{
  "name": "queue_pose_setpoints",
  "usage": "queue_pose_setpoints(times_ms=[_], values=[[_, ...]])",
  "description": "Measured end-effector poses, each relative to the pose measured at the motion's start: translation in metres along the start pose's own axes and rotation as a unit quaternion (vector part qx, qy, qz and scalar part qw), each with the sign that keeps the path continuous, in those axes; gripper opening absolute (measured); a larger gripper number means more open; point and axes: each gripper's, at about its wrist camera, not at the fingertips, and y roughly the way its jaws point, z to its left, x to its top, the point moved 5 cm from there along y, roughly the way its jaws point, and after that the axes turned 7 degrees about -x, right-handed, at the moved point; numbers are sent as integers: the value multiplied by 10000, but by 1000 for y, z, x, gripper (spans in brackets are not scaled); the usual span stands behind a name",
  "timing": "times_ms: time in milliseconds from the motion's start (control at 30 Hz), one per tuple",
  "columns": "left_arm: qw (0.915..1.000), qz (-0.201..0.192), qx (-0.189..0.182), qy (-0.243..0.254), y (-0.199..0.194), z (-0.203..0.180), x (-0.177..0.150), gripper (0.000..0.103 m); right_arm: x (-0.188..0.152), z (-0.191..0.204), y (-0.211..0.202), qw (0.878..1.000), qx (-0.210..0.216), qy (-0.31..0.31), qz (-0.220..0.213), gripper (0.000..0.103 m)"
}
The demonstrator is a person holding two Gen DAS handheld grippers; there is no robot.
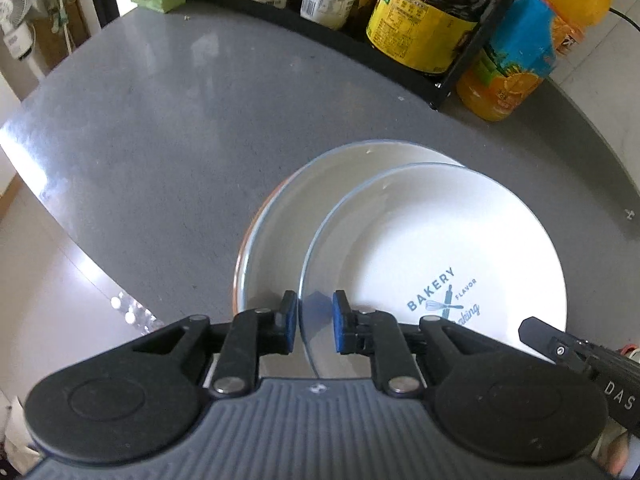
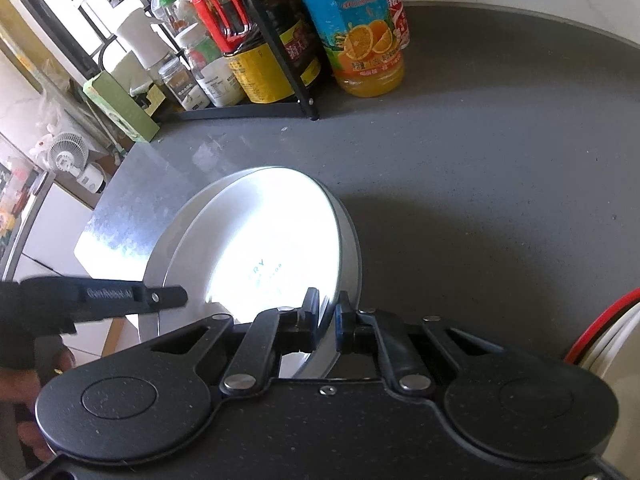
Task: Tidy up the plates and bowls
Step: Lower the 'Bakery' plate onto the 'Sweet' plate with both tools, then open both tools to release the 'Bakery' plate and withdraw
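Note:
A white plate printed "BAKERY FLAVOR" (image 1: pixel 440 248) hovers tilted above a larger white plate with an orange underside (image 1: pixel 280 216) on the grey table (image 1: pixel 160 120). My left gripper (image 1: pixel 315 322) straddles the printed plate's near-left rim, with a gap still showing between the blue pads (image 1: pixel 340 320) and the rim. My right gripper (image 2: pixel 328 320) is shut on the same plate's right rim (image 2: pixel 260 240) and carries it. Each gripper's finger shows in the other view.
A black wire rack (image 2: pixel 280 60) of sauce bottles and jars stands at the back of the table, with an orange juice bottle (image 2: pixel 360 32) beside it. A red-rimmed dish (image 2: pixel 600 332) sits at the right edge. The table's left edge drops to the floor.

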Motion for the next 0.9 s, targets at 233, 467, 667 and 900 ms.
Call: queue_pose_setpoints(times_ms=[233, 467, 667, 900], values=[[9997, -202, 1, -102, -15, 5, 10, 16, 1, 8, 11, 9998, -30, -174, 132, 9], [9996, -256, -93, -43, -18, 7, 15, 16, 2, 11, 21, 9998, -74, -68, 193, 12], [9996, -277, -67, 66, -19, 4, 19, 16, 3, 12, 26, 9997, -80, 7, 227, 13], [9990, -335, -164, 243, -19, 4, 22, 16, 4, 12, 24, 9990, -28, 157, 420, 23]])
